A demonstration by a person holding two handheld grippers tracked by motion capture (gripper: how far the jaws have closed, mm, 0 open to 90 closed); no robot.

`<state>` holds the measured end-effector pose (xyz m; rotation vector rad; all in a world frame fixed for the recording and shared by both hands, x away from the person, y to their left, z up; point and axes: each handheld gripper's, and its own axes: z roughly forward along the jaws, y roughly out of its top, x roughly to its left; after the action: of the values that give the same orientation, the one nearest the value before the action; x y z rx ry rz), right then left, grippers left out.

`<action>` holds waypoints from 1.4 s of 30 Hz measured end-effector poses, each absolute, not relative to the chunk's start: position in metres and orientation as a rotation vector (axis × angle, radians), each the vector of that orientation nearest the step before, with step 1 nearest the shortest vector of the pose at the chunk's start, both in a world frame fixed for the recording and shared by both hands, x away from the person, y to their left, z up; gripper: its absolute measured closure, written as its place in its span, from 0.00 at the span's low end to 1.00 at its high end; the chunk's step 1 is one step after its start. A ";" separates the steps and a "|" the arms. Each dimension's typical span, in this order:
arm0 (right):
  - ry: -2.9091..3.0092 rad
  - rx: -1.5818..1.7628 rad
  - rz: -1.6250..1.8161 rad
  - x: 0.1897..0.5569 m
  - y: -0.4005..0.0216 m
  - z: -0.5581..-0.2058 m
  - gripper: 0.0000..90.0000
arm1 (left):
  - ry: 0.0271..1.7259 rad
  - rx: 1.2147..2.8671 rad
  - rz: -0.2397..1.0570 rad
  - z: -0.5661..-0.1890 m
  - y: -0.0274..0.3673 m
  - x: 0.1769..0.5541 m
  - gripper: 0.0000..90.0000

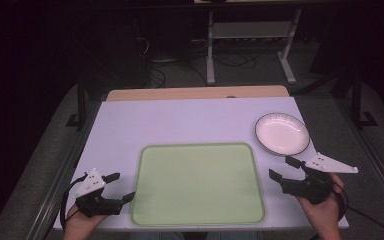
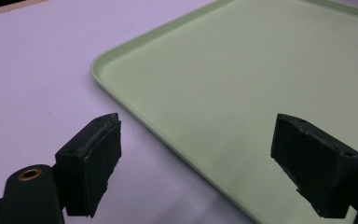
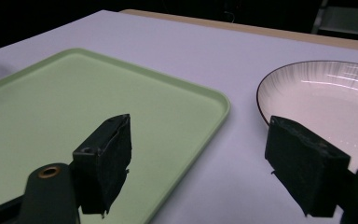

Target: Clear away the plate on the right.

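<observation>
A pale green tray (image 1: 198, 184) lies flat in the near middle of the white table and holds nothing. A white plate with a dark rim (image 1: 282, 133) sits beyond the tray's far right corner. My left gripper (image 1: 120, 187) rests low at the tray's left edge, open, with nothing between its jaws; its own view looks across the tray's corner (image 2: 103, 59). My right gripper (image 1: 283, 168) stands open just right of the tray, near the plate's front rim. From its camera the tray (image 3: 74, 107) is on the left and the plate (image 3: 321, 93) on the right.
The white table top (image 1: 180, 120) has a wooden strip (image 1: 195, 92) along its far edge. Beyond it stand a white desk frame (image 1: 250, 45) and cables on a dark floor. Metal rails run along both sides of the table.
</observation>
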<state>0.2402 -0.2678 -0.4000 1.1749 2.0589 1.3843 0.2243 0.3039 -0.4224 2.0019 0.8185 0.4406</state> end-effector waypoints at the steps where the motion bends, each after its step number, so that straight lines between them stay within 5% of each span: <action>1: 2.059 1.175 1.384 0.240 -0.268 -0.400 0.25 | 0.819 2.002 0.441 -0.422 0.304 0.224 0.18; 42: 2.015 1.509 1.171 0.286 -0.365 -0.401 0.25 | 0.822 1.994 0.438 -0.423 0.305 0.225 0.18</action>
<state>0.2856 -0.3651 -0.4014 1.5088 2.0154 1.1710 0.2250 0.3053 -0.4234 1.9944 0.8219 0.4380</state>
